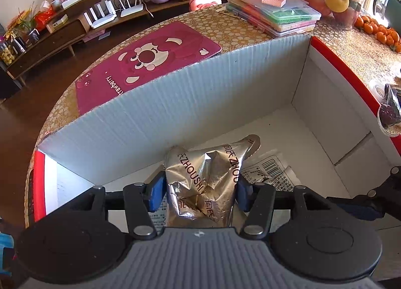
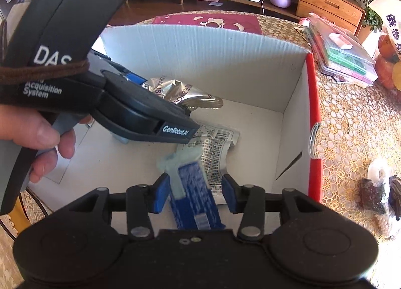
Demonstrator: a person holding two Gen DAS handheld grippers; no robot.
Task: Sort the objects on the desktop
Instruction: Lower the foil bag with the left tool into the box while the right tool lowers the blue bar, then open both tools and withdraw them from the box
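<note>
Inside a white corrugated cardboard box with a red outer edge (image 1: 333,58), filling the middle of both frames, lie the things being sorted. At the bottom centre of the left wrist view, the left gripper (image 1: 199,190) has its blue-padded fingers clamped on a crumpled silver foil packet (image 1: 205,178) printed with "ZHOUSHI" and Chinese characters; the packet sits over the box floor, and its lower end is hidden behind the gripper body. Under it, partly covered, is a flat white printed pouch with a barcode (image 1: 272,170), its small text too fine to read. The right wrist view shows what the left one cannot: the left gripper from outside, in the upper left of the frame, lettered "DAS", "Acquisition System" and "GenRobot.AI", gripped by a hand (image 2: 37,136) at the left edge. At the bottom centre of that view, the right gripper (image 2: 195,195) has a blue wrapper with a pale torn end (image 2: 193,196) between its blue pads; whether the pads press it cannot be told, and its print is blurred. Only the left wrist view shows, in its upper left, the magenta bear mat (image 1: 140,68) reading "trawberry", cut off by the box wall. A stack of clear plastic cases (image 1: 273,13) lies on the gold patterned tablecloth (image 2: 351,123) at the upper right.
</note>
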